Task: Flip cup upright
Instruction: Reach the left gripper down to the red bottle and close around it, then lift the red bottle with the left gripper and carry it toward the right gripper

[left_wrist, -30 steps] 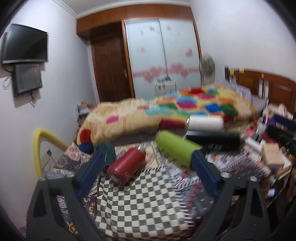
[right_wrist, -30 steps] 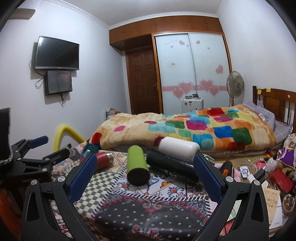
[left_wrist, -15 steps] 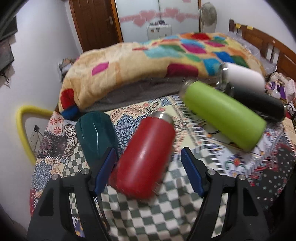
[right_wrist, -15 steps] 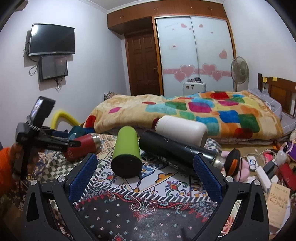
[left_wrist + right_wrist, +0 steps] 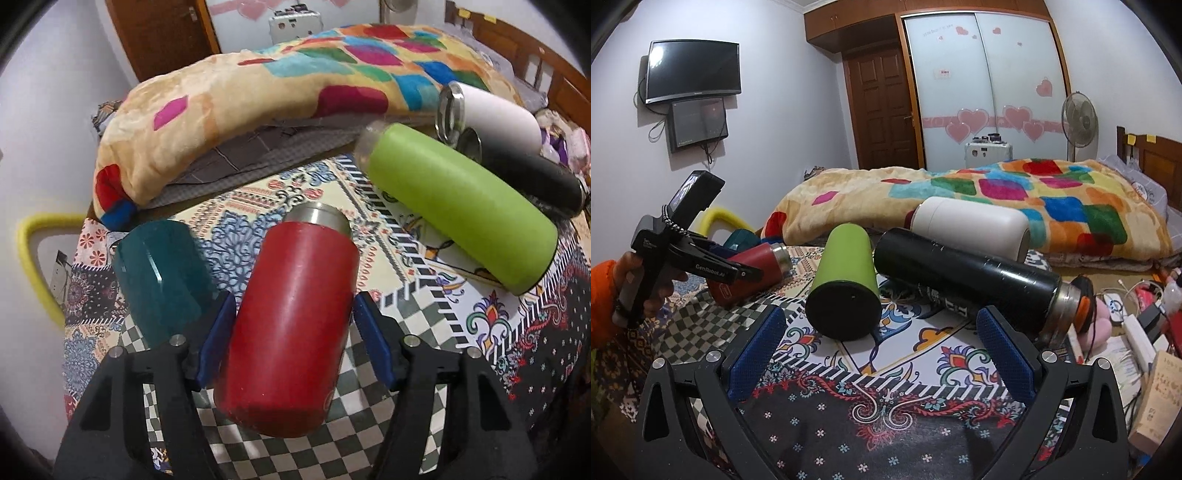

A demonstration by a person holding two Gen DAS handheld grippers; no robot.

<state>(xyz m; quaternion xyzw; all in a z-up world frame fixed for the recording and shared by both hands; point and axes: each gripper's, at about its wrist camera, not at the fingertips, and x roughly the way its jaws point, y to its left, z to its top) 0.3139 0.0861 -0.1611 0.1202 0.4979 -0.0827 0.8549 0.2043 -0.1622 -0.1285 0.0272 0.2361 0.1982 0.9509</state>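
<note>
- Five cups lie tipped on the patterned cloth [image 5: 436,317]: one red cup [image 5: 291,328], one teal cup [image 5: 159,273], one green cup [image 5: 461,206], one black flask [image 5: 964,280], one white flask [image 5: 971,225].
- Left gripper [image 5: 295,332] straddles the red cup at 6 o'clock, pads just beside its sides, seemingly not yet clamped, apparently ready to grip and tip it upright.
- Right gripper [image 5: 882,354] hangs spread and empty, green cup at 12 o'clock.

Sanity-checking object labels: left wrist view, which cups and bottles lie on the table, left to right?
teal cup → red cup, between the fingers of the left gripper → green bottle → black bottle. White bottle lies behind the black one, overlapping it, so it is left unranked.
</note>
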